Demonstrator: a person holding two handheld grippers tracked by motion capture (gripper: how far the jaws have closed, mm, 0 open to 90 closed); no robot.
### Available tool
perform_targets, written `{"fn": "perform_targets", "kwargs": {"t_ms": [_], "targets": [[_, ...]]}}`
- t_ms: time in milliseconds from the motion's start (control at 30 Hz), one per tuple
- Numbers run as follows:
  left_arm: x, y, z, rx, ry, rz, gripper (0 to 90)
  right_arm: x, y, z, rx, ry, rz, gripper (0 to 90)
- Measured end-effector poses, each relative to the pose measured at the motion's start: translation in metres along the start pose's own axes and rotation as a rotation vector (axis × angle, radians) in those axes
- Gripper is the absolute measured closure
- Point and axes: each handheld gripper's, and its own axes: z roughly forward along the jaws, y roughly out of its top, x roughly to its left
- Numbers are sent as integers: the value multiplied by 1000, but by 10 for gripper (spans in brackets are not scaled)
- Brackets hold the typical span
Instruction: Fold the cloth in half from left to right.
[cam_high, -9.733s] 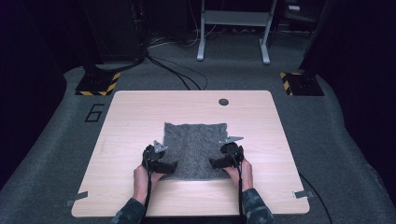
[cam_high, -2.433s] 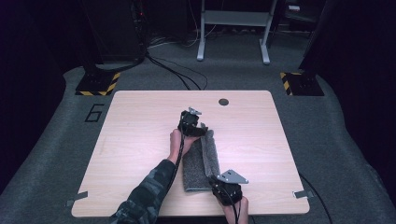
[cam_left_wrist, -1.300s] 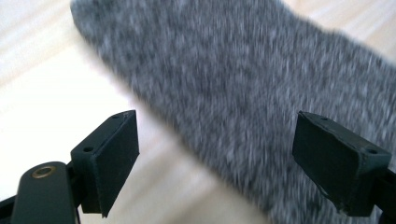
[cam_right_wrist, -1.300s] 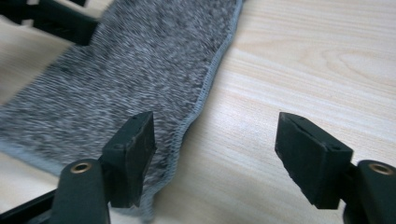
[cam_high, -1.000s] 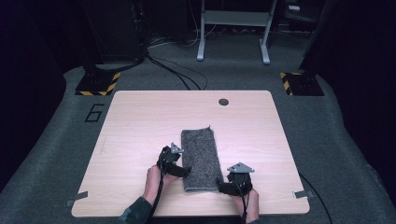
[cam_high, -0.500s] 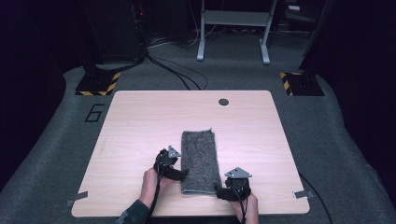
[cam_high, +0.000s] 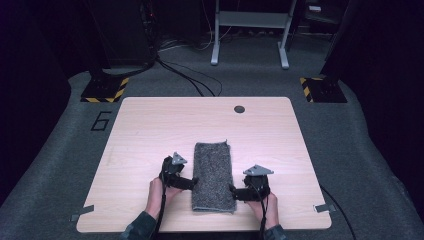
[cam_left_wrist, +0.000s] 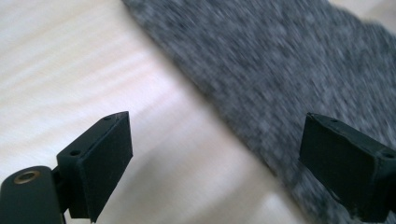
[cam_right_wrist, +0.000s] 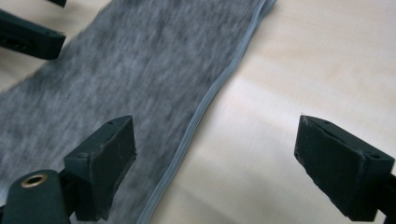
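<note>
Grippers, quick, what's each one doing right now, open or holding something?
Left gripper: open, jaws just widened, holding nothing, at the grey cloth's left edge.
Right gripper: open, jaws just widened, holding nothing, over the cloth's hemmed edge.

A folded grey cloth (cam_right_wrist: 116, 70) is seen lying on the tabletop (cam_right_wrist: 303, 65), its hemmed edge framed between wide-open hand-held gripper (cam_right_wrist: 212, 158) jaws.

Both grippers are black. The left gripper (cam_high: 186, 183) and right gripper (cam_high: 236, 192) each carry a grey three-cornered plate on top and trail a thin black cable. Blocky jaw pads show small screw holes; a brass rivet sits below one jaw. Dark patterned sleeves cover the wrists.
</note>
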Motion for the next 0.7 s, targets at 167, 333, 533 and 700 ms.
{"fn": "perform_targets", "kwargs": {"t_ms": [167, 333, 533, 700], "targets": [[13, 20, 7, -21, 11, -35, 63, -17, 32, 19, -21, -27, -28, 141], [28, 42, 19, -38, 18, -83, 58, -33, 59, 42, -12, -4, 13, 191], [41, 64, 41, -36, 72, -122, 159, -51, 88, 72, 5, -16, 60, 391], [48, 72, 58, -27, 122, -149, 258, -55, 100, 95, 29, -23, 75, 480]]}}
